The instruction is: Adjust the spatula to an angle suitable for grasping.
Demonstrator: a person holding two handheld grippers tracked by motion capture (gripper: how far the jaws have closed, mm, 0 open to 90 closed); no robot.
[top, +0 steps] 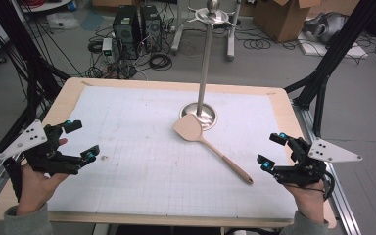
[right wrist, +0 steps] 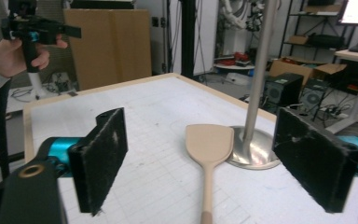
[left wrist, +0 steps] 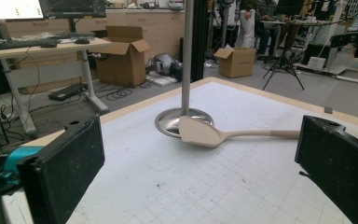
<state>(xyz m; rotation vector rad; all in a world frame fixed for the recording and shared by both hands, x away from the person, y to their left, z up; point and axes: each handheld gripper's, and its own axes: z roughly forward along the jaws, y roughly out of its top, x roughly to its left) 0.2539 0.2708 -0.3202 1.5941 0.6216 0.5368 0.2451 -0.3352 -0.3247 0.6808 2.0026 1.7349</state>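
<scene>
I have one spatula (top: 210, 142) lying flat near the middle of the worktop (top: 127, 161), its blade leaning against the round base of the single hanging stand (top: 199, 113) and its handle running toward the near right. I judge that this angle offers the handle to my right tool (top: 272, 149), which looks straight along it. That tool sits at the near right edge with jaws wide and nothing between them. My left tool (top: 81, 141) waits at the near left, also spread wide and empty, well apart from the spatula. Both stay low and outside the work area, probably to keep the approach clear. Count: two tools, one spatula, one stand.
</scene>
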